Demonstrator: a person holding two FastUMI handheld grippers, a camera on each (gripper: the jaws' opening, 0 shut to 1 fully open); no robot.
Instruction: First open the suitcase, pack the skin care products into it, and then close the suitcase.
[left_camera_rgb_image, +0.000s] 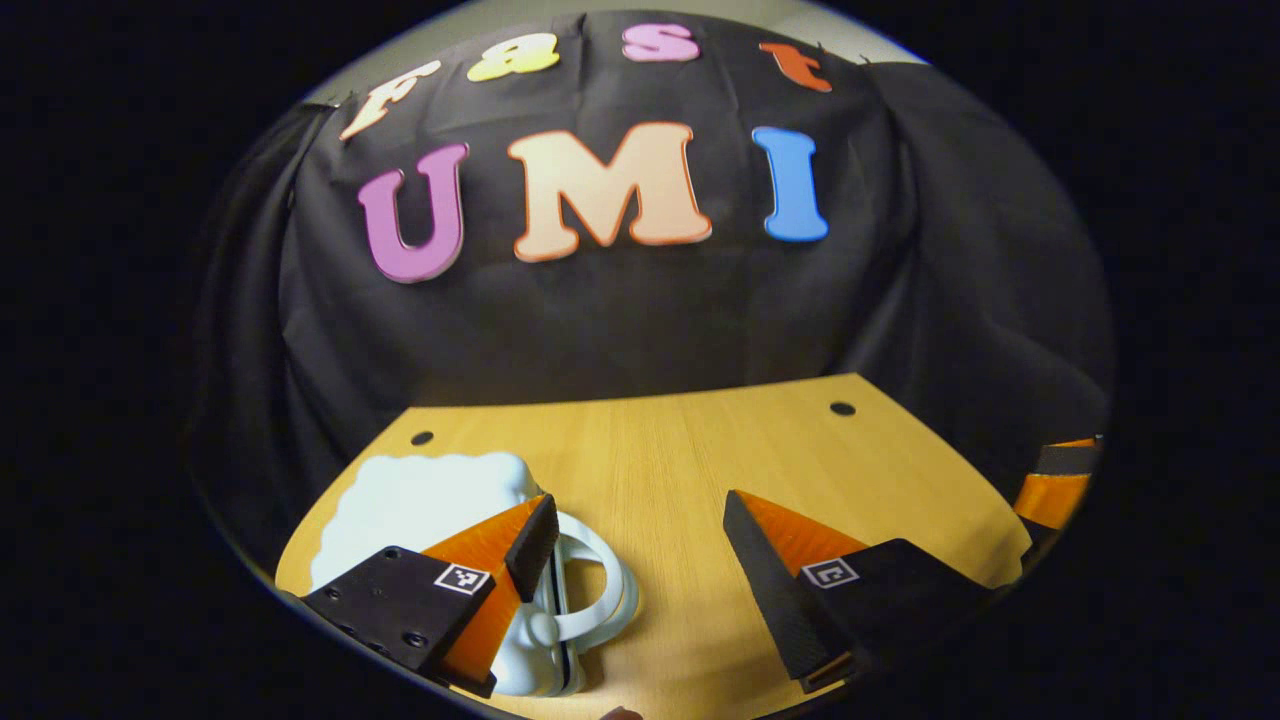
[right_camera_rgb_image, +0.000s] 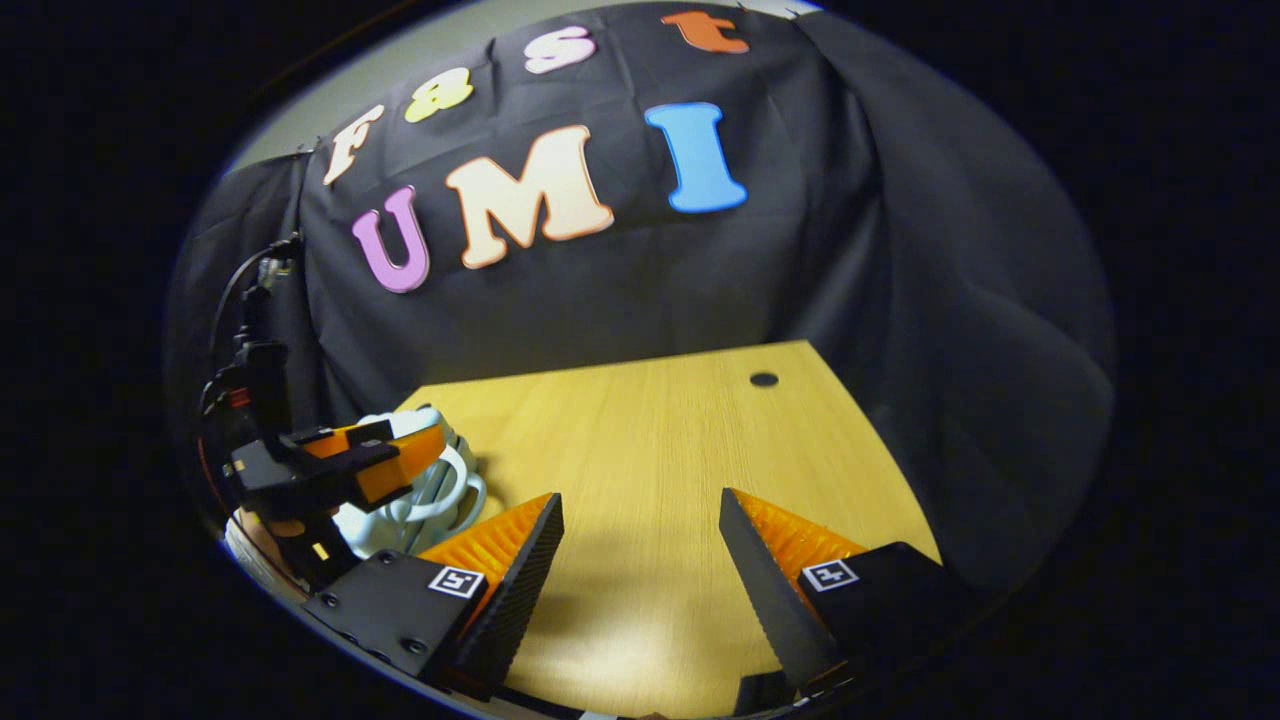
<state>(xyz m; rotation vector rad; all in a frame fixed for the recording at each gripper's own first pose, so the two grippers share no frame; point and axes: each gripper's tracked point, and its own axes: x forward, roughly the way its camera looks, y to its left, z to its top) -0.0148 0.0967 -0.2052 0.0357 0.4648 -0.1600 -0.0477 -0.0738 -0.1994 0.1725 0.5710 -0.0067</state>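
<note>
A small white suitcase (left_camera_rgb_image: 420, 490) with a scalloped, cloud-like outline lies flat on the wooden table (left_camera_rgb_image: 660, 440), its lid down and its ring handle (left_camera_rgb_image: 612, 590) pointing toward the table's middle. My left gripper (left_camera_rgb_image: 640, 510) is open; one finger hangs over the suitcase by the handle, the other over bare wood. In the right gripper view the suitcase (right_camera_rgb_image: 440, 490) sits at the left with the left gripper (right_camera_rgb_image: 415, 455) above it. My right gripper (right_camera_rgb_image: 640, 503) is open over bare table with nothing between its fingers. It also shows in the left gripper view as the right gripper (left_camera_rgb_image: 1060, 480), at the right edge.
The table (right_camera_rgb_image: 650, 430) has small round holes near its back corners (left_camera_rgb_image: 842, 408) (right_camera_rgb_image: 763, 379). Black cloth walls close off the back and both sides. A cable (right_camera_rgb_image: 235, 290) runs up behind the left gripper.
</note>
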